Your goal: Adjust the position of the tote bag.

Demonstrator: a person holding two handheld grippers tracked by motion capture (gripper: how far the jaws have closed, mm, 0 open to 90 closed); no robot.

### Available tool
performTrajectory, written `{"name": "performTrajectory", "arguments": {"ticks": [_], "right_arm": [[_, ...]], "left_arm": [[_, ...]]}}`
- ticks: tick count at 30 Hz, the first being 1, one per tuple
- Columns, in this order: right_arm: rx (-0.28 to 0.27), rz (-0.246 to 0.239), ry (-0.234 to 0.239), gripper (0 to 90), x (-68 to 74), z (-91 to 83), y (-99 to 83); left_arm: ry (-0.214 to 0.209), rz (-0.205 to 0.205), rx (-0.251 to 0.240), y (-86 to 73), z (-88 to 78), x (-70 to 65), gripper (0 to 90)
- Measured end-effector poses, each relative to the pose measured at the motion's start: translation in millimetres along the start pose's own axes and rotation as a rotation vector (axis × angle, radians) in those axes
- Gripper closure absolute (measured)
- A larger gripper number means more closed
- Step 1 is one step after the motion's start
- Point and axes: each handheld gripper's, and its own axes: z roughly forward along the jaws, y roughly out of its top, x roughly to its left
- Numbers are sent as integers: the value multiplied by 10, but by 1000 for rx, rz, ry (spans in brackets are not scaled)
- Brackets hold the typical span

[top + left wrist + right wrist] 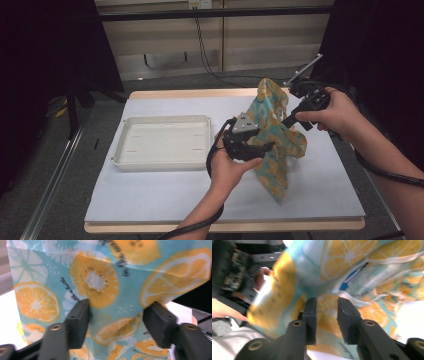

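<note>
Near edge of tabletop: bare pale mat, forearms come in over it.
Cloth [272, 135]: citrus-print, lifted off the mat right of centre, lower corner hanging toward the near edge.
Left gripper [245, 137]: jaws wide apart, cloth draped between them, not pinched.
Right gripper [300, 107]: jaws part open with cloth in the gap; whether it grips, cannot tell.
Tray [162, 142]: white, empty, left half of tabletop.
Step, my guess: getting a second hold to spread the cloth.
Tip: close left jaws on one hem layer, then pull apart evenly.
</note>
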Motion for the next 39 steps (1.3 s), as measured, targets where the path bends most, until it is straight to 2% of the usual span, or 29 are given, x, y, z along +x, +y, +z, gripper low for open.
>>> {"name": "performTrajectory", "arguments": {"ticks": [3,6,8,9,10,11,12,13,14,18,20,21,22,24,25,26,30,31,32,33,34,35,36,37,39], "right_arm": [[-20,-42,-41,557,-15,-46,15],[-46,-106,-113,501,-23,-108,41],[-63,-138,-130,451,-36,-139,55],[-70,-183,-147,431,-41,-147,61],[-70,-183,-147,431,-41,-147,61],[-64,-252,-186,398,-50,-169,83],[-64,-252,-186,398,-50,-169,83],[-70,-301,-208,359,-57,-184,122],[-70,-301,-208,359,-57,-184,122],[-82,-409,-225,370,-38,-197,245],[-89,-420,-221,363,-27,-192,273],[-98,-471,-223,328,-21,-178,336],[-98,-471,-223,328,-21,-178,336],[-101,-529,-242,332,-19,-178,424],[-101,-529,-242,332,-19,-178,424],[-114,-567,-241,301,-10,-190,474],[-108,-605,-247,287,1,-190,555],[-86,-633,-255,277,25,-162,616],[-86,-633,-255,277,25,-162,616],[-71,-673,-257,274,62,-118,680],[-62,-681,-253,266,80,-97,711],[-51,-700,-252,272,105,-69,740],[-42,-731,-244,292,128,-35,766],[-32,-753,-226,322,145,4,789],[27,-752,-219,369,163,94,812]], "left_arm": [[-4,3,15,-7,-34,43,541],[-10,-15,27,-28,-81,124,636],[-16,-21,32,-33,-137,209,689],[-16,-21,32,-33,-137,209,709],[-18,-25,32,-30,-151,236,709],[-19,-28,37,-23,-163,263,730],[-19,-30,44,-15,-175,285,730],[-22,-36,53,-12,-187,324,739],[-22,-36,53,-12,-187,324,742],[-25,-48,62,-15,-215,365,744],[-29,-51,59,-13,-211,364,744],[-31,-52,61,-10,-209,365,746],[-33,-50,63,-7,-208,366,746],[-40,-51,70,-7,-215,377,750],[-40,-51,70,-7,-215,377,752],[-46,-49,73,-5,-218,386,753],[-47,-49,77,0,-218,388,757],[-49,-47,81,0,-218,385,758],[-49,-47,81,0,-218,385,760],[-54,-41,89,-1,-225,392,767],[-54,-41,89,-1,-225,392,783],[-59,-39,92,-6,-234,400,900],[-79,-39,59,-18,-247,408,900],[-81,-43,59,-23,-263,433,900],[-90,-54,60,-35,-255,438,900]]}}
